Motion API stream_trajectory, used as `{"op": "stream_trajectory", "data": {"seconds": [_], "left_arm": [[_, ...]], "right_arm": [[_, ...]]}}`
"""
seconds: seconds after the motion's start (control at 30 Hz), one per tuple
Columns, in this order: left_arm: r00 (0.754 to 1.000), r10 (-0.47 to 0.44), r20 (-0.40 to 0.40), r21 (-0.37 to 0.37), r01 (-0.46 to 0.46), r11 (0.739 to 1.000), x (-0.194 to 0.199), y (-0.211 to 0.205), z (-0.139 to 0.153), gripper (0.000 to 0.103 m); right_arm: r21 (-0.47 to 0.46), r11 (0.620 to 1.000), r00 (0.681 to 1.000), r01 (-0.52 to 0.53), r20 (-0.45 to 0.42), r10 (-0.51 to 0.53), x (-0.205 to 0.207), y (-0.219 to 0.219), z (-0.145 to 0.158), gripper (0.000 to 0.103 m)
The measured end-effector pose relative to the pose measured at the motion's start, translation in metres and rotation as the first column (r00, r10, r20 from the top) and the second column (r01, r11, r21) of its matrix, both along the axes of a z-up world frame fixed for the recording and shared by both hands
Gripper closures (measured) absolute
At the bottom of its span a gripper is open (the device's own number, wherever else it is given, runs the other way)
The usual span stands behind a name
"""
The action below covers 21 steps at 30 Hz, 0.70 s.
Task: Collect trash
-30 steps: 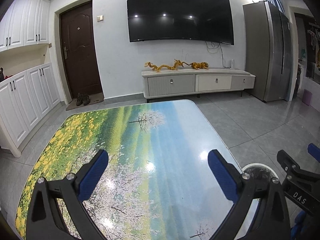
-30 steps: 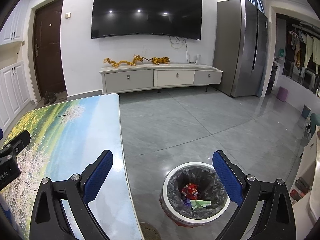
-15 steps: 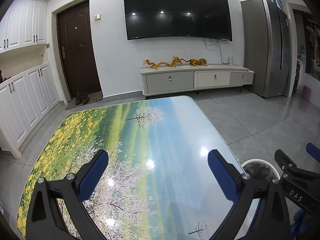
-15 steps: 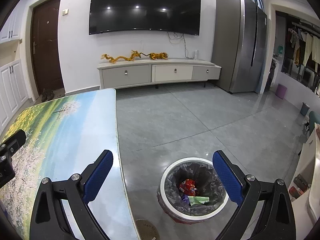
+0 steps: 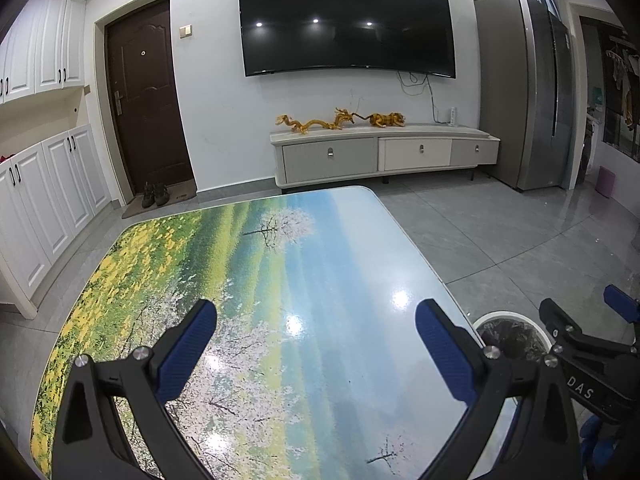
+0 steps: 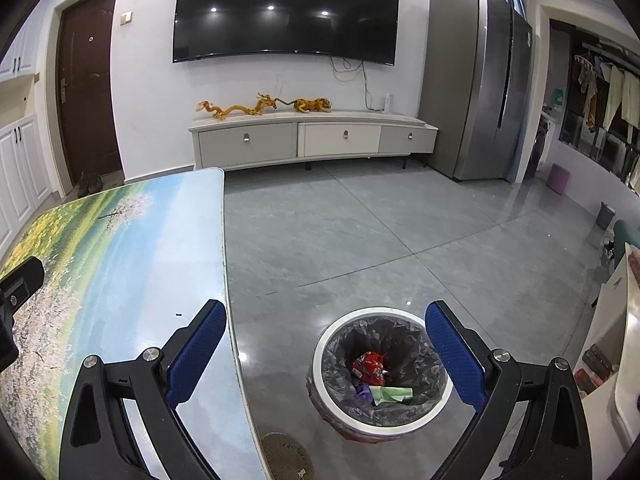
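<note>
A round white-rimmed trash bin (image 6: 320, 354) lined with a grey bag stands on the floor just right of the table. Inside it lie a red wrapper (image 6: 370, 366), a green scrap (image 6: 394, 393) and a purple bit. My right gripper (image 6: 324, 322) hangs open above the bin and the table's right edge, holding nothing. My left gripper (image 5: 316, 322) stands open over the landscape-printed table (image 5: 248, 280), also with nothing in it. The bin's rim (image 5: 505, 315) shows at the lower right of the left wrist view, behind the right gripper's body (image 5: 588, 352).
A low TV cabinet (image 6: 312, 140) with golden figurines stands against the far wall under a wall-mounted TV (image 6: 286, 12). A grey fridge (image 6: 476, 80) is at the right, white cupboards (image 5: 44, 184) and a dark door (image 5: 144, 96) at the left. Grey tiled floor (image 6: 360, 232) lies between.
Both grippers have tilted or drawn back slightly, so the room sits lower in each view. The bin appears a little farther from the right gripper. Both stay open.
</note>
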<state>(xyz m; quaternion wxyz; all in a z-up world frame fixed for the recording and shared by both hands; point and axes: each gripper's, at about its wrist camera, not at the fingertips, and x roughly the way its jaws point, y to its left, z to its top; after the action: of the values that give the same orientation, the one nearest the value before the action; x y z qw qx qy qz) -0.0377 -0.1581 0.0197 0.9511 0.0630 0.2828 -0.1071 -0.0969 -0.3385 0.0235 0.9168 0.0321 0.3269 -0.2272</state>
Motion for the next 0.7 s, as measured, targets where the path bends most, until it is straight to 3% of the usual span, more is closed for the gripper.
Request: {"op": "stream_trajectory", "data": {"seconds": [0.7], "left_arm": [[0.999,-0.029,-0.037,-0.017,0.028,0.999,-0.0015,-0.0027,-0.0023,0.003]], "right_arm": [[-0.009,1.0,1.0,0.009,-0.023,-0.009,-0.0023,-0.0007,-0.0039,0.005]]}}
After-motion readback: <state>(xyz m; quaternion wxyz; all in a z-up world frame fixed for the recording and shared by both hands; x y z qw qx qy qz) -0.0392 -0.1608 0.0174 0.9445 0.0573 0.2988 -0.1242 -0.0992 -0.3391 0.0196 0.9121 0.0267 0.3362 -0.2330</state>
